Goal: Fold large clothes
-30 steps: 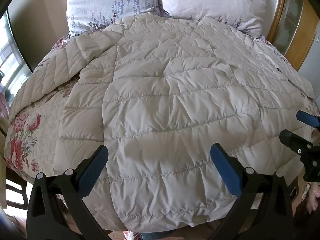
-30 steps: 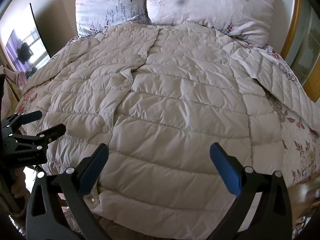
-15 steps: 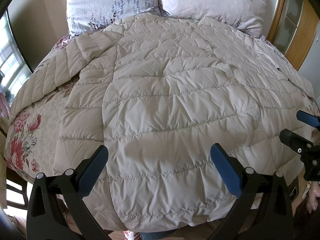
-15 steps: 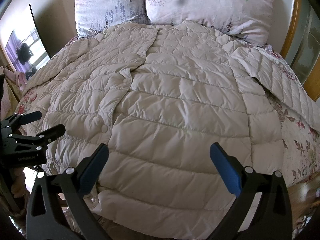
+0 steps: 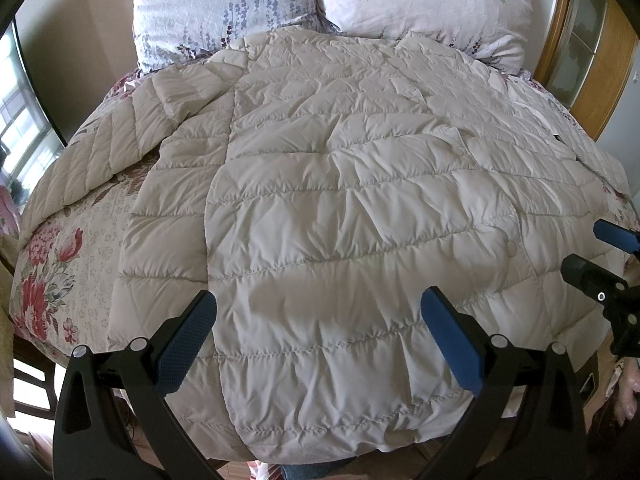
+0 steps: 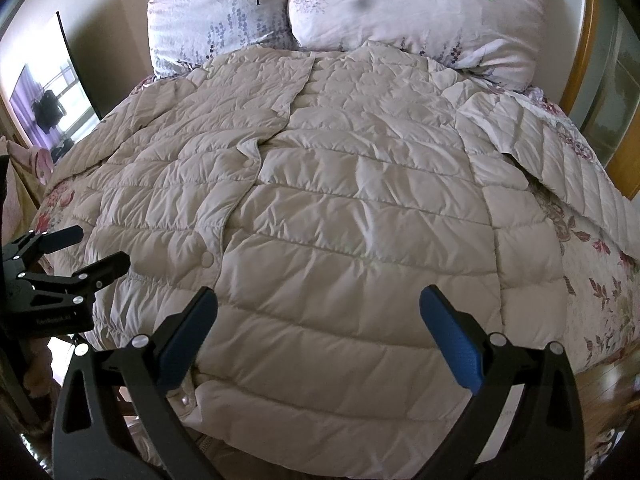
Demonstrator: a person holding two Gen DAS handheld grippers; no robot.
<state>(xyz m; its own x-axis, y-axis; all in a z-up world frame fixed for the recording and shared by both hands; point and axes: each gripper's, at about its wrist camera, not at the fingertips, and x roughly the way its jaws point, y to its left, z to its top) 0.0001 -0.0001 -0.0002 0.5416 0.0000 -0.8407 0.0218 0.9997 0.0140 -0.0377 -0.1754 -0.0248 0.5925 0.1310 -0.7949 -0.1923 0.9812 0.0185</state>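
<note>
A large beige quilted down coat (image 5: 340,208) (image 6: 352,216) lies spread front-up across the bed, collar toward the pillows, hem at the near edge. One sleeve (image 5: 108,148) stretches out to the left, the other sleeve (image 6: 560,160) to the right. Snap buttons (image 6: 207,259) run down the front placket. My left gripper (image 5: 320,332) hovers open above the hem, nothing between its blue pads. My right gripper (image 6: 320,332) hovers open above the hem too, holding nothing. Each gripper shows at the edge of the other's view: the right gripper (image 5: 600,256) and the left gripper (image 6: 76,248).
Two floral pillows (image 5: 224,4) (image 6: 420,16) rest against the wooden headboard (image 5: 560,28). A flowered bedsheet (image 5: 52,264) (image 6: 592,280) shows on both sides of the coat. A window is at the far left, wooden cabinets (image 5: 608,60) at the right. A hand (image 5: 628,384) shows at the lower right.
Both grippers stay open and almost still. The coat has not moved.
</note>
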